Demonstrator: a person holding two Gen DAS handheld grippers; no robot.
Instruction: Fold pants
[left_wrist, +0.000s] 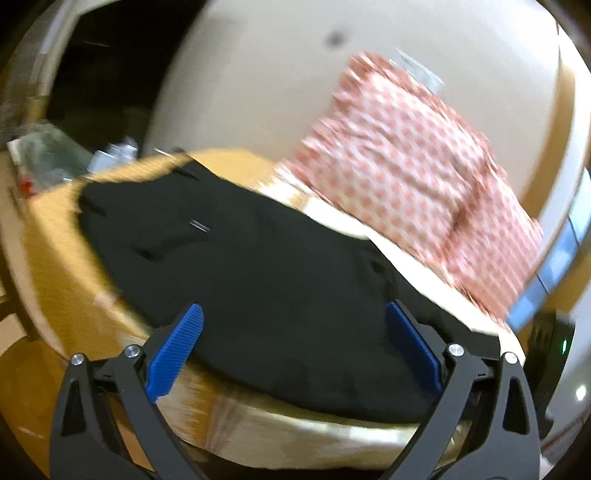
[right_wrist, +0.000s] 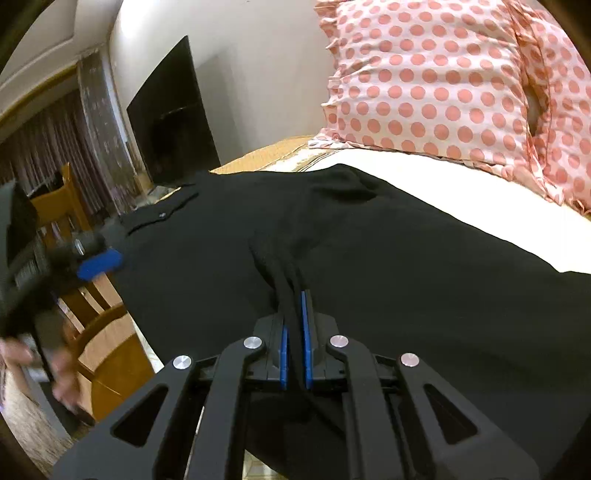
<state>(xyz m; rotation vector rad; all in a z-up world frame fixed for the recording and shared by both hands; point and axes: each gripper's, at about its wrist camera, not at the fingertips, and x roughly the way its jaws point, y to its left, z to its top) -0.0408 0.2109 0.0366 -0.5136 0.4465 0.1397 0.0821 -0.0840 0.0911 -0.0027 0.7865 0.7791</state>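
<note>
A: Where are the pants?

B: The black pants (left_wrist: 266, 266) are spread out on the bed (left_wrist: 62, 258). They cover most of the yellow mat. One edge lies over the white sheet (right_wrist: 443, 184).

A: What is behind them?

B: A pillow (right_wrist: 436, 81) with pink dots. It sits on the white sheet, near the far edge of the pants.

A: What is the right hand-held gripper (right_wrist: 293, 332) doing?

B: Its blue fingers (right_wrist: 306, 332) are pinched tight on a fold of the pants. The cloth bunches up into ridges between them.

A: And the left hand-held gripper (left_wrist: 293, 339)?

B: Its blue fingers (left_wrist: 177, 347) are spread wide apart. Nothing is between them. It hangs over the near edge of the pants. That picture is blurry.

A: Can you see it from the other side?

B: Yes, by the waist end of the pants, next to a wooden chair (right_wrist: 103, 332).
</note>
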